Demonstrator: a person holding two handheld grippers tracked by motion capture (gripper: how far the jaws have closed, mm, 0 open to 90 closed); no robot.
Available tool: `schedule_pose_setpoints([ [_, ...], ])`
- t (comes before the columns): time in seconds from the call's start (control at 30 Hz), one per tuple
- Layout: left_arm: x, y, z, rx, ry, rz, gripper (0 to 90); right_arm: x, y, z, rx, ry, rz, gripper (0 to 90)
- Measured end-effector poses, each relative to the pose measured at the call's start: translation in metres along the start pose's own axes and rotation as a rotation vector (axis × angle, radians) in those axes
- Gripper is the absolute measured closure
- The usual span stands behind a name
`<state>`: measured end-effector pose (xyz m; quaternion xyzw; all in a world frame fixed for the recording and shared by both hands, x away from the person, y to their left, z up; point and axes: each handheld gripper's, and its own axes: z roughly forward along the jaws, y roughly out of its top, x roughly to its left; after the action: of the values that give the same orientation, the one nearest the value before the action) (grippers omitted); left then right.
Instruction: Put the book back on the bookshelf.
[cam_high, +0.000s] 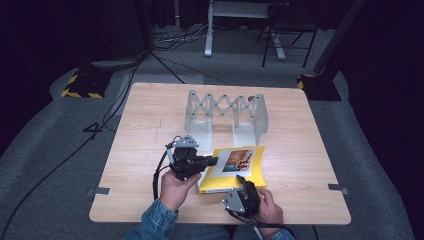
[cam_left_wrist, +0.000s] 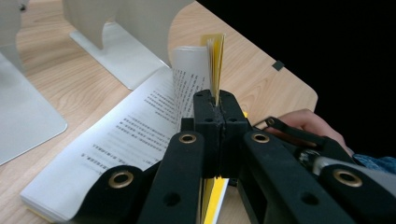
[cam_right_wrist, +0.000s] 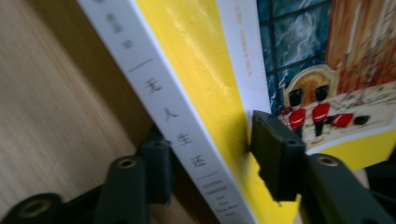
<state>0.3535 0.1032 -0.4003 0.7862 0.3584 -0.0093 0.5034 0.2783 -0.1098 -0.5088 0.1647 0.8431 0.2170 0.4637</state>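
A yellow book (cam_high: 239, 176) with a picture on its cover lies on the wooden table (cam_high: 145, 115) in front of me. My left gripper (cam_high: 212, 161) is at its left edge. In the left gripper view that gripper (cam_left_wrist: 217, 100) is shut on the raised yellow cover (cam_left_wrist: 215, 53) and a curled page, with a printed page (cam_left_wrist: 135, 135) lying flat below. My right gripper (cam_high: 243, 181) is at the book's near edge. In the right gripper view it (cam_right_wrist: 210, 140) straddles the white spine (cam_right_wrist: 177, 135), one pad on the yellow cover (cam_right_wrist: 187, 60), the other behind the spine.
A grey metal expanding book rack (cam_high: 225, 112) stands just behind the book, its base plates (cam_left_wrist: 116, 51) lying on the table towards me. The table's near edge runs right under both hands. Cables and stands are on the floor beyond.
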Motion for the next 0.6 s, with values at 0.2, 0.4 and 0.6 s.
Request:
schedule_pose_setpoints([
  [0.2,0.011,-0.005,0.0,0.004,0.095,-0.016,87.4,0.006,0.001,-0.006,-0.013,-0.045,-0.118,68.3],
  [0.4,0.037,-0.017,-0.012,-0.033,0.13,-0.117,74.5,-0.004,0.004,-0.013,-0.025,-0.032,-0.112,72.1],
  [0.6,0.052,-0.031,-0.04,-0.135,0.218,-0.129,60.4,-0.024,0.008,-0.019,-0.06,0.012,-0.015,75.6],
])
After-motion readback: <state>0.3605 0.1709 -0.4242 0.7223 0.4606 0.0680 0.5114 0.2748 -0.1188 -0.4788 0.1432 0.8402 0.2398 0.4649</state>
